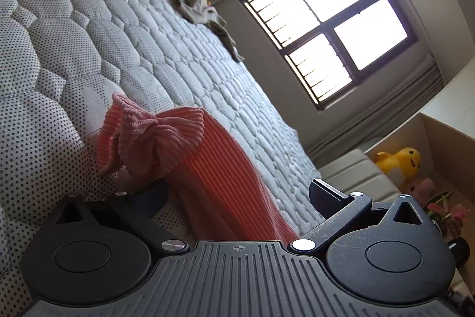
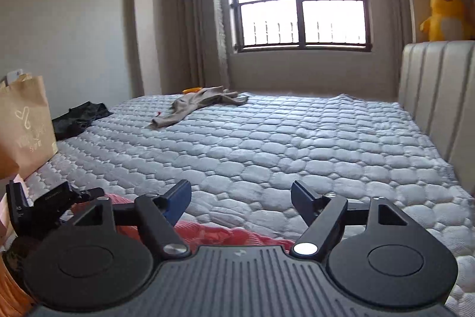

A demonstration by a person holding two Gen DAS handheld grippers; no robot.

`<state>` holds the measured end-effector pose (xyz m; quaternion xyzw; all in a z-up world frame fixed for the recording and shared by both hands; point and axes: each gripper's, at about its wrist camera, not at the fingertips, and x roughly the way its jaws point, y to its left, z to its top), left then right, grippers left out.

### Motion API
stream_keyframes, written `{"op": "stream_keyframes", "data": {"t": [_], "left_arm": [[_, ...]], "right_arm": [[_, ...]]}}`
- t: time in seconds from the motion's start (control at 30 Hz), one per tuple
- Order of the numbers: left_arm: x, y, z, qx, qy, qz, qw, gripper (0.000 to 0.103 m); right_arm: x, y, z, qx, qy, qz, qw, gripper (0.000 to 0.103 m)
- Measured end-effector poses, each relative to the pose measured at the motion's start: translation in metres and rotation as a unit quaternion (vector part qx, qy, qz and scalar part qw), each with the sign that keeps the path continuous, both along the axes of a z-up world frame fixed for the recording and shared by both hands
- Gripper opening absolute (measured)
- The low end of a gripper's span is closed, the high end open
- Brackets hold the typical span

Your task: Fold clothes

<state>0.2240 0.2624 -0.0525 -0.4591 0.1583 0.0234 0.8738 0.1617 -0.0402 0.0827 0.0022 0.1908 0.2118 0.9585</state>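
Note:
A pink ribbed knit garment (image 1: 166,138) lies on the grey quilted mattress (image 1: 89,20), its bunched cuff raised between my left gripper's (image 1: 234,192) fingers. The left jaws stand wide apart; the cloth runs between them, and the left finger is partly hidden behind it. In the right wrist view my right gripper (image 2: 240,198) is open and empty, low over the mattress (image 2: 297,138), with the pink garment (image 2: 231,236) just under and behind its fingers. The left gripper's body (image 2: 44,207) shows at the lower left there.
A beige-grey garment (image 2: 199,104) lies crumpled at the far side of the bed, a black garment (image 2: 80,118) at the far left edge. A brown paper bag (image 2: 23,127) stands at the left. A padded headboard (image 2: 439,97) and yellow plush duck (image 2: 445,14) are at the right.

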Motion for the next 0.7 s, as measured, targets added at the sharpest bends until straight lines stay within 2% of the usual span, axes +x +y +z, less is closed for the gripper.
{"op": "stream_keyframes", "data": {"t": [0.13, 0.27, 0.33, 0.47, 0.5, 0.53, 0.57, 0.6, 0.7], "left_arm": [[-0.016, -0.002, 0.003, -0.049, 0.028, 0.031, 0.9979, 0.103], [-0.011, 0.01, 0.003, -0.1, 0.058, 0.05, 0.9921, 0.103], [0.0, 0.016, 0.004, -0.108, 0.093, 0.061, 0.9879, 0.094], [0.024, 0.016, 0.006, -0.081, 0.126, 0.077, 0.9858, 0.077], [0.029, 0.014, 0.006, -0.067, 0.133, 0.083, 0.9854, 0.066], [0.034, 0.011, 0.007, -0.045, 0.141, 0.089, 0.985, 0.048], [0.039, 0.009, 0.009, -0.025, 0.147, 0.09, 0.9848, 0.038], [0.045, 0.007, 0.011, -0.005, 0.152, 0.091, 0.9841, 0.024], [0.05, -0.006, 0.03, 0.05, 0.146, 0.084, 0.9844, 0.013]], "right_arm": [[-0.02, -0.066, -0.034, -0.008, 0.011, -0.095, 0.995, 0.08], [-0.03, -0.134, -0.078, 0.05, 0.059, -0.195, 0.978, 0.08], [-0.035, -0.149, -0.092, 0.074, 0.062, -0.208, 0.973, 0.08], [-0.045, -0.179, -0.121, 0.122, 0.068, -0.233, 0.962, 0.084], [-0.047, -0.186, -0.127, 0.135, 0.07, -0.237, 0.959, 0.084], [-0.047, -0.19, -0.128, 0.15, 0.071, -0.238, 0.957, 0.084], [-0.047, -0.192, -0.128, 0.16, 0.067, -0.24, 0.955, 0.086], [-0.048, -0.193, -0.129, 0.169, 0.065, -0.24, 0.954, 0.089], [-0.049, -0.197, -0.132, 0.187, 0.069, -0.233, 0.952, 0.09]]}}
